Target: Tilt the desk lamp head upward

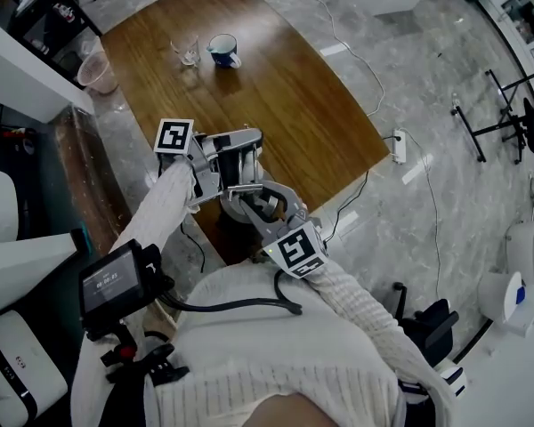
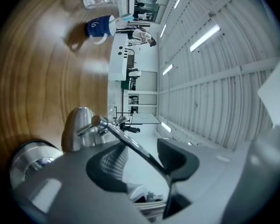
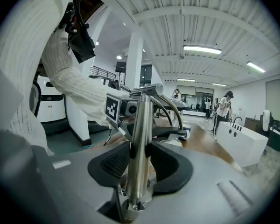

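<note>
A metal desk lamp (image 1: 249,172) stands at the near edge of the wooden table (image 1: 285,87), between my two grippers. My right gripper (image 1: 256,210) is shut on the lamp's upright steel post (image 3: 141,139); both pads press its sides. My left gripper (image 1: 236,160) reaches in from the left, turned on its side. In the left gripper view a thin dark lamp arm (image 2: 130,146) runs slantwise through the gap of the left gripper (image 2: 140,164), with floor showing on either side of it. A silvery domed lamp part (image 2: 79,127) lies just beyond the jaws.
A blue mug (image 1: 222,50) and a clear glass (image 1: 187,52) stand at the table's far end. A pink cup (image 1: 96,71) sits off the table's left corner. A cable and a power strip (image 1: 398,146) lie on the marble floor to the right.
</note>
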### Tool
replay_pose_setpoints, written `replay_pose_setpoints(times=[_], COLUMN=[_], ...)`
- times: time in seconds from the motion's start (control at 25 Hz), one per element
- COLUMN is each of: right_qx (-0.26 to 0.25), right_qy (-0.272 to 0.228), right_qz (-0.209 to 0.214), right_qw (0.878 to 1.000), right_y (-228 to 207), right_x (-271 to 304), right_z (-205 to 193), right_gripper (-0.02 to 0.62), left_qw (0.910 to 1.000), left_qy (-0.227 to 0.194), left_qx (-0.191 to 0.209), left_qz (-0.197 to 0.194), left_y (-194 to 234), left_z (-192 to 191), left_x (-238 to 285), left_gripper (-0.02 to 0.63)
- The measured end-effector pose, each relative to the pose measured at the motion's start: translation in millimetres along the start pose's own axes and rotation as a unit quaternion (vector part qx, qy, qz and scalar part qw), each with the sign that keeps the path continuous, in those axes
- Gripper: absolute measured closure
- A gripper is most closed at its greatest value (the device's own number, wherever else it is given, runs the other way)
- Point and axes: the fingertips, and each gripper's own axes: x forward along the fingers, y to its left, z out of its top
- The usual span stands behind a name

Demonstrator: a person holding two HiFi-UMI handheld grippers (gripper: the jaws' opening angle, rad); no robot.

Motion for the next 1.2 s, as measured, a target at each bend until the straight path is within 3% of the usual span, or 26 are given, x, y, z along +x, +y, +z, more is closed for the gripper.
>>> replay_pose_setpoints(times=[0.24,0.32,0.4,0.52,0.72,0.8,1.0,1.2], right_qx=[0.011,0.013,0.014,0.015,0.022,0.023,0.041,0.054], right_qy=[0.003,0.006,0.008,0.01,0.011,0.013,0.02,0.028], right_qz=[-0.001,0.0,0.0,0.0,0.001,0.001,-0.002,-0.005], right_qw=[1.0,1.0,1.0,1.0,1.0,1.0,0.999,0.998], right_y=[-1.4,-1.4,-1.3,-2.6,-5.4,-5.9,-10.8,-16.8], right_x=[-0.5,1.5,2.9,3.5,6.6,7.7,12.5,18.5], right_z=[1.1,0.0,-1.2,-2.9,-4.8,-4.2,-8.0,-12.6], right_gripper=[0.462,0.463,0.463,0.463,0.463,0.463,0.463,0.462], left_qw=[0.9948,0.9892,0.9771,0.94,0.8977,0.8747,0.8004,0.7239], left_qy=[0.025,0.034,0.042,0.058,0.047,0.046,0.042,0.023], left_qx=[0.097,0.141,0.208,0.332,0.436,0.481,0.598,0.69], left_qz=[0.018,0.018,0.022,0.051,0.041,0.035,0.02,0.003], left_y=[-18.1,-27.6,-41.1,-58.4,-82.9,-94.7,-119.4,-135.7], left_z=[1.7,3.8,6.4,11.1,8.2,4.7,-7.9,-23.2], left_x=[4.3,5.1,5.3,4.6,5.9,5.8,7.0,7.4], left_gripper=[0.41,0.411,0.414,0.417,0.417,0.416,0.414,0.414])
